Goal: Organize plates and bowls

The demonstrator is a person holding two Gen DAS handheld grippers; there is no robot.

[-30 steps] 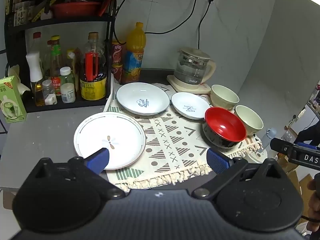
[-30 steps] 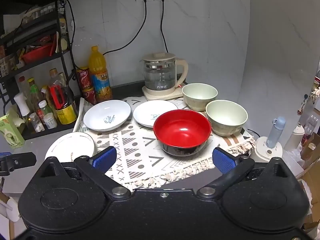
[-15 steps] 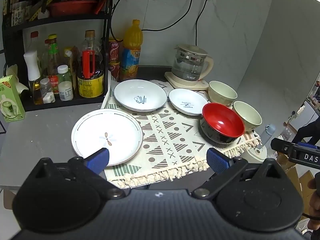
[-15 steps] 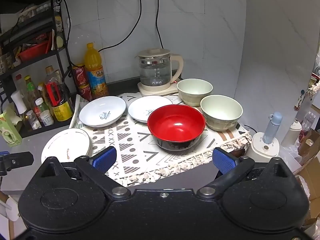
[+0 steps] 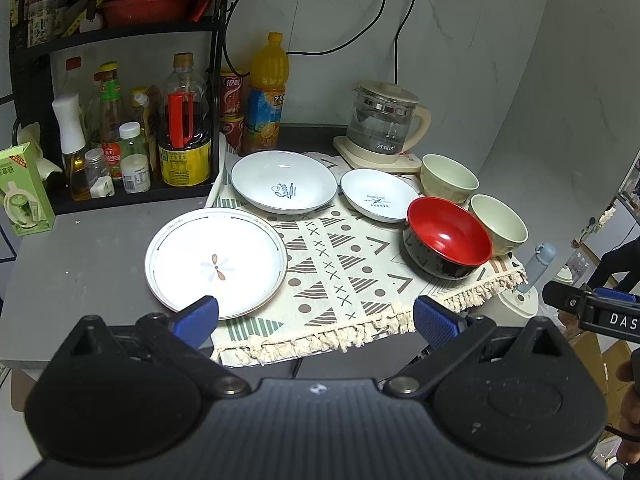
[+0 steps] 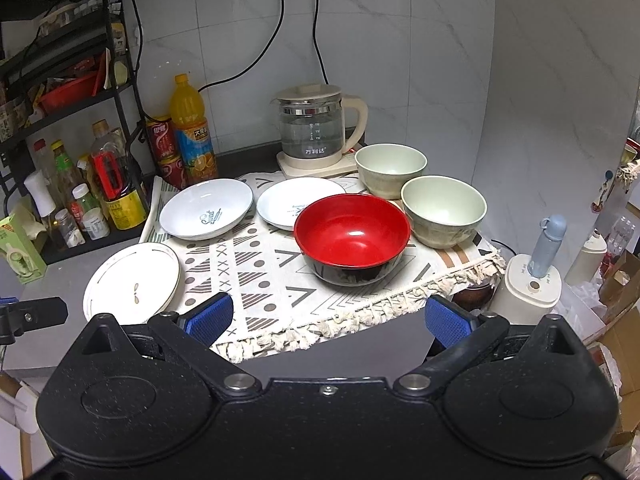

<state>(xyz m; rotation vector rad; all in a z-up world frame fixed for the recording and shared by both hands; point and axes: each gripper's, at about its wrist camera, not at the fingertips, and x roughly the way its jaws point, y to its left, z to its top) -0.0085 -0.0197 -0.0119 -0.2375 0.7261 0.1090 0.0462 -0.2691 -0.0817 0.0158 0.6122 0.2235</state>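
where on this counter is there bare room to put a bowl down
The patterned mat is bare at its front, between the flowered plate and the red bowl. Grey counter left of that plate is free too. The back row is crowded: plates, bowls, kettle.

Both fisheyes look down from the table's front edge, well back. Left view centres on the patterned fringed cloth (image 5: 340, 264); right view sits toward 3 o'clock, sharing that cloth (image 6: 280, 280).

Red bowl (image 6: 352, 236), pale green bowls (image 6: 443, 211), geometric-patterned cloth (image 6: 272, 280)
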